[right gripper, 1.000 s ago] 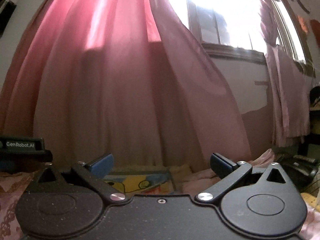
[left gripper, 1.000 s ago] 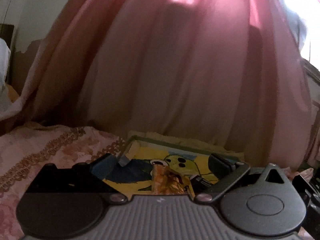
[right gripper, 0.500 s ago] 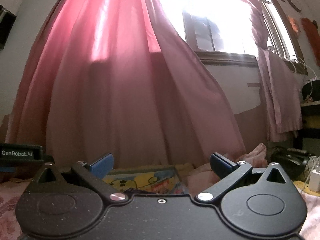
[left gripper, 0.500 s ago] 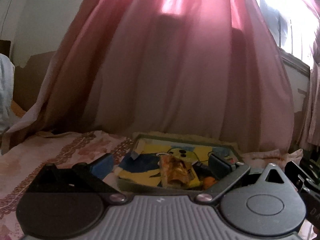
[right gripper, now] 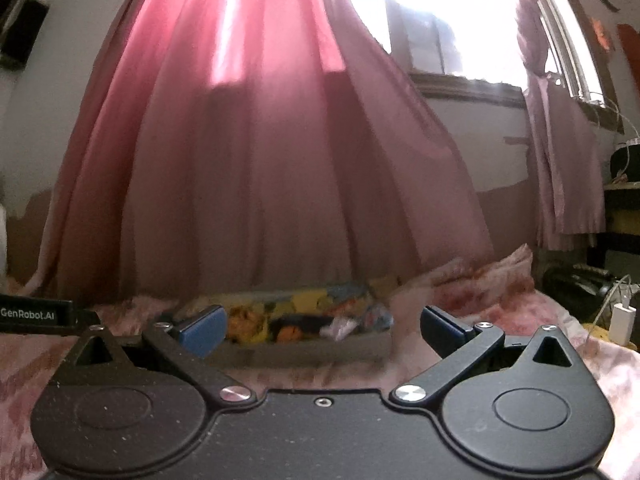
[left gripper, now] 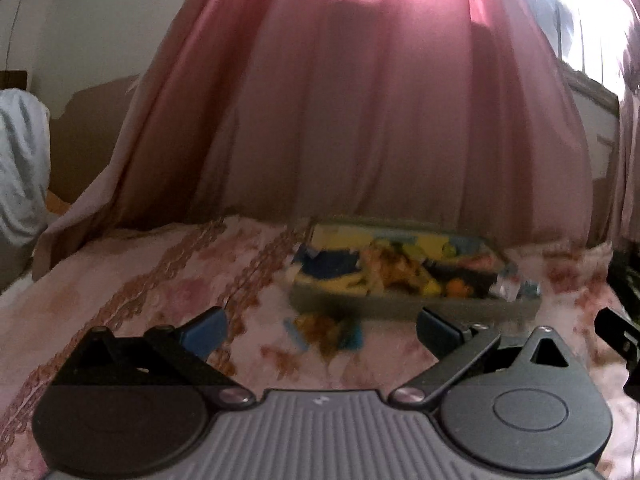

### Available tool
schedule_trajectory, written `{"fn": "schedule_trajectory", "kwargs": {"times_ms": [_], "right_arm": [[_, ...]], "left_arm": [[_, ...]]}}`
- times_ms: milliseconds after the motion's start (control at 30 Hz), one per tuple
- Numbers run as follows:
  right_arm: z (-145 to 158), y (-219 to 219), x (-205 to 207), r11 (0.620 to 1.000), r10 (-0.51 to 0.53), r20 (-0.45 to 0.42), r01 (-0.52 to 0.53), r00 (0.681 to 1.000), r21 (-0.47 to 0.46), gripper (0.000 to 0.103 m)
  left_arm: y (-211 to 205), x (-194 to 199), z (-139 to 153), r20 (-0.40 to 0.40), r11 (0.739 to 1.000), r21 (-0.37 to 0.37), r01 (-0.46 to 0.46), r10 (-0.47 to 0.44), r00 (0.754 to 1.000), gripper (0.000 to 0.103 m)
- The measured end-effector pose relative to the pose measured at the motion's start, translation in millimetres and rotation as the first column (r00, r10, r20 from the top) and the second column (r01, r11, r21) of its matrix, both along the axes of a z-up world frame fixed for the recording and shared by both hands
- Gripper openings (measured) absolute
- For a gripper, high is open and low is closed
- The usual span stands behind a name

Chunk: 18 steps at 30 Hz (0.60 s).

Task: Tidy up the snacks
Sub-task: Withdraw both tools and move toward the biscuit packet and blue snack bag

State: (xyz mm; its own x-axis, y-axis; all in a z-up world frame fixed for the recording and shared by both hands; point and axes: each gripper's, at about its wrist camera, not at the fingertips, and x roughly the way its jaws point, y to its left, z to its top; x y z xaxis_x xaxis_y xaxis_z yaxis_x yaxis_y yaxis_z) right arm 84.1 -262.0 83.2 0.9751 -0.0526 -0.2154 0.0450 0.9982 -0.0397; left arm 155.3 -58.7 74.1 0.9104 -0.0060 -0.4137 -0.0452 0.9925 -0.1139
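A shallow grey tray (left gripper: 412, 307) with a yellow cartoon print lies on the pink floral bedspread (left gripper: 120, 280) and holds several snack packets, among them an orange-gold packet (left gripper: 394, 266). Just in front of the tray a small yellow and blue snack (left gripper: 326, 330) lies loose on the cloth. My left gripper (left gripper: 322, 330) hovers open above that loose snack, nothing between its fingers. The right wrist view shows the same tray (right gripper: 304, 350) with its packets (right gripper: 280, 320) beyond my right gripper (right gripper: 322, 328), which is open and holds nothing. Both views are blurred.
A pink curtain (left gripper: 360, 120) hangs right behind the tray, with a bright window (right gripper: 448, 20) above. The other gripper's body (right gripper: 34, 314) sits at left. A white charger and cable (right gripper: 622, 318) lie at right by dark objects (right gripper: 576, 284). Pale fabric (left gripper: 20, 168) is at far left.
Both grippers have pulled back from the tray and tilted down, so more of the bedspread shows. The orange-gold packet that sat between the left fingers now lies in the tray.
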Motion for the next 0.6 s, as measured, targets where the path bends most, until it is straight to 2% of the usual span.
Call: {"fn": "schedule_trajectory", "kwargs": {"times_ms": [333,600], "right_arm": [[-20.1,22.9,-22.8,0.998,0.04,-0.164,-0.049,0.986,-0.047,0.102],[-46.8,43.9,-14.9,0.987,0.105,-0.329,-0.138,0.939,-0.078,0.102]], "left_arm": [[21.2,-25.7,-33.4,-0.095,0.999,0.019,0.035,-0.033,0.995,0.102],[33.8,-30.5,-53.9,-0.154,0.998,0.031,0.064,-0.058,0.986,0.102]]}}
